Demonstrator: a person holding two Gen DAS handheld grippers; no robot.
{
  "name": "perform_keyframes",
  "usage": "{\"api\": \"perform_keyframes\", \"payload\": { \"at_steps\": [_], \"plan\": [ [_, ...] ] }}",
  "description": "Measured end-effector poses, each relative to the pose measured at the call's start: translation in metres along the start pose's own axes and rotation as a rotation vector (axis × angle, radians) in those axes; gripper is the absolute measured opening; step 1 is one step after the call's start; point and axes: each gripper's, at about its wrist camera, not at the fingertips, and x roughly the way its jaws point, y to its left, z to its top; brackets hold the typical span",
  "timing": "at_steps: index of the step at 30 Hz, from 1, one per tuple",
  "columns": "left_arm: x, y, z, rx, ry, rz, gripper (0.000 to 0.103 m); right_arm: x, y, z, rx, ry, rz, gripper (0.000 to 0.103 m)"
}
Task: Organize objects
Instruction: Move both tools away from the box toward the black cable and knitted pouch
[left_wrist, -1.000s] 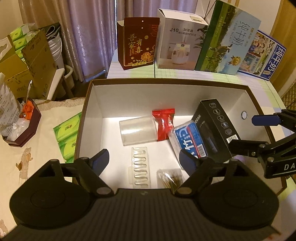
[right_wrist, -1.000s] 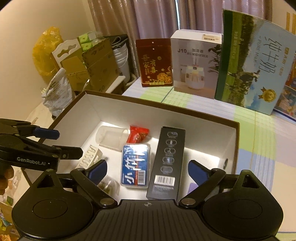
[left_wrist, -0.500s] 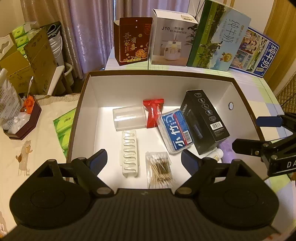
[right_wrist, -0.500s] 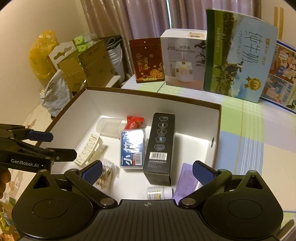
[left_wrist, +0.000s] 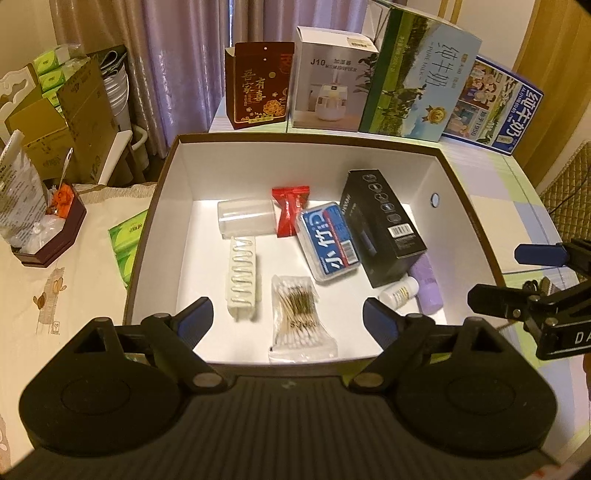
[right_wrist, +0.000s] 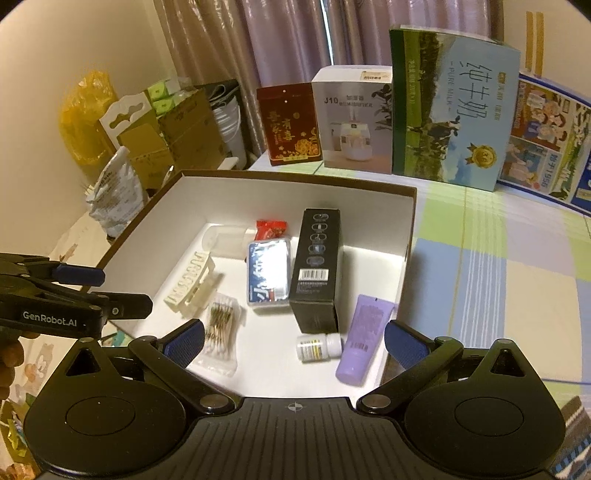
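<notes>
left gripper (left_wrist: 284, 319) hovered over near edge of the open box (left_wrist: 295, 142), jaws wide, nothing between them. right gripper (right_wrist: 293, 341) hovered at box's right side, jaws also wide & empty. box sat on checked tablecloth (right_wrist: 498, 266); white inside, brown rim. contents, all lying flat: clear cup (left_wrist: 245, 221) at back w/ red snack pack (left_wrist: 290, 214) touching it; blue-label case (left_wrist: 328, 245) beside black carton (left_wrist: 380, 225); white ribbed clip (left_wrist: 242, 275) just in front of cup; cotton swab bag (left_wrist: 299, 317) near front wall; small white bottle (right_wrist: 319, 346) touching purple tube (right_wrist: 364, 338) at front right corner. behind box stood red gift box (left_wrist: 260, 90), humidifier box (left_wrist: 328, 79) & milk carton (left_wrist: 417, 77), upright in a row.
</notes>
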Motion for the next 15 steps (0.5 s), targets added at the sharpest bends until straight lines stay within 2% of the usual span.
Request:
{"api": "perform_keyframes", "payload": {
  "at_steps": [15],
  "plan": [
    [-0.025, -0.032, -0.033, 0.007, 0.005, -0.028, 0.086, -0.036, -0.002, -0.034, 0.022, -0.013, 0.003, 0.101]
  ]
}}
